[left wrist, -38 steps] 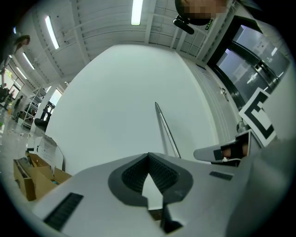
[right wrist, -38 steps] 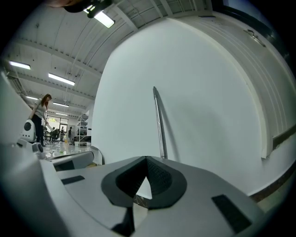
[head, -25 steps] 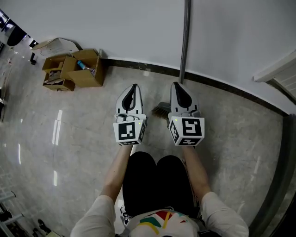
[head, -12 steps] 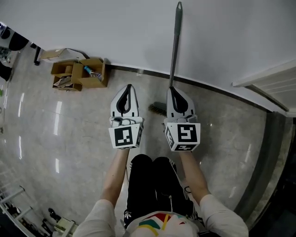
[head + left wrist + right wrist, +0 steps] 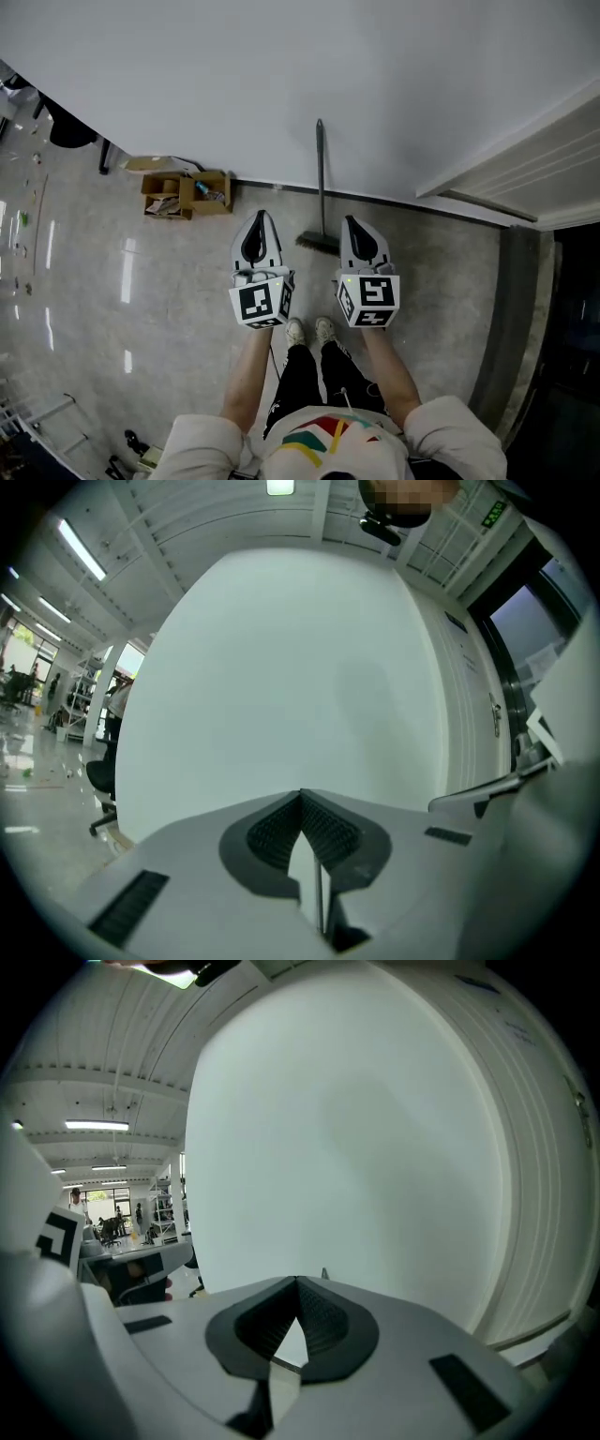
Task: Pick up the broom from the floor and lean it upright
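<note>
Two grippers show in the head view: the white plastic left gripper [image 5: 260, 217] and the white plastic right gripper [image 5: 354, 223], each with a black-and-white marker cube at its back. They are held side by side in front of the person, high over the pale shiny stone floor [image 5: 141, 309]. Past them, in the gap between the two, stands the long broom with a thin grey handle and a dark brush head [image 5: 320, 187]. Its brush sits on the floor close to the dark strip at the foot of the plain white wall [image 5: 281, 75], and its handle rests against that wall, so the wall holds it up and it does not fall. Neither gripper holds it, so the job looks done. Some open brown cardboard boxes [image 5: 186, 192] sit by the wall, well off to the left. In the left gripper view, the left gripper [image 5: 302, 794] has its ribbed dark pads pressed together with nothing in them, and it faces only the wall. In the right gripper view, the right gripper [image 5: 297, 1281] is closed tight and empty too. A tiny grey tip peeks up just behind it, likely the top of the broom handle, but it is too small to be sure.
</note>
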Demonstrator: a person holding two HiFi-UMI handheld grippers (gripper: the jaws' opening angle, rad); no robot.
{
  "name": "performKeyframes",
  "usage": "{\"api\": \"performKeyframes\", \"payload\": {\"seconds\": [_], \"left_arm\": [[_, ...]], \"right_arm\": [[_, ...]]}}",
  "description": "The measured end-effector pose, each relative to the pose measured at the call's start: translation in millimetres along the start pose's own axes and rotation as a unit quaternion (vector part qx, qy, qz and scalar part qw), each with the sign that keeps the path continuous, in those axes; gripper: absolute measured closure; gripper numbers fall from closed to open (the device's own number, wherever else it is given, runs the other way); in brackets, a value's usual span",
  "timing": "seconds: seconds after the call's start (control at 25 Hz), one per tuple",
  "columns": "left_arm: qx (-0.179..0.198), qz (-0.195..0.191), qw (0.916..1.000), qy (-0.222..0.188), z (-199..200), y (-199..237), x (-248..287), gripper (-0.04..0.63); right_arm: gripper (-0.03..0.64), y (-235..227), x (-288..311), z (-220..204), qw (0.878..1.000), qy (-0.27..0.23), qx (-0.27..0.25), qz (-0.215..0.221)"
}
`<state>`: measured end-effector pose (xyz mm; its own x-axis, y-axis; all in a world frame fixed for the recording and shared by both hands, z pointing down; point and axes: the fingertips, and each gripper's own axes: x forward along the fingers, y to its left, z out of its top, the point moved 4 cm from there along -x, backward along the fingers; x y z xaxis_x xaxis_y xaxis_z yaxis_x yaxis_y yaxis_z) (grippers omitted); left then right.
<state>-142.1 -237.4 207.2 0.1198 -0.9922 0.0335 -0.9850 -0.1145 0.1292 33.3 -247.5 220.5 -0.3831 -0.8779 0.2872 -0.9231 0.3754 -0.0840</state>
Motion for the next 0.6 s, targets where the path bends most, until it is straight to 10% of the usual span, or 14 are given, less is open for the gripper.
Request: {"api": "performKeyframes", "payload": {"seconds": [0.28,0.6], "left_arm": [[0.032,-0.02,0.9991,-0.021,119.1,-64.4,-73.1,0.551],[0.046,-0.045,0.9974,-0.032,131.6,-119.9,-109.7,0.551]], "right_arm": [[0.604,-2.7,-113.5,89.9,0.999,-0.036,-0.039,0.005],[0.604,6.9,-164.6,109.4,0.994,-0.082,-0.07,0.031]]}}
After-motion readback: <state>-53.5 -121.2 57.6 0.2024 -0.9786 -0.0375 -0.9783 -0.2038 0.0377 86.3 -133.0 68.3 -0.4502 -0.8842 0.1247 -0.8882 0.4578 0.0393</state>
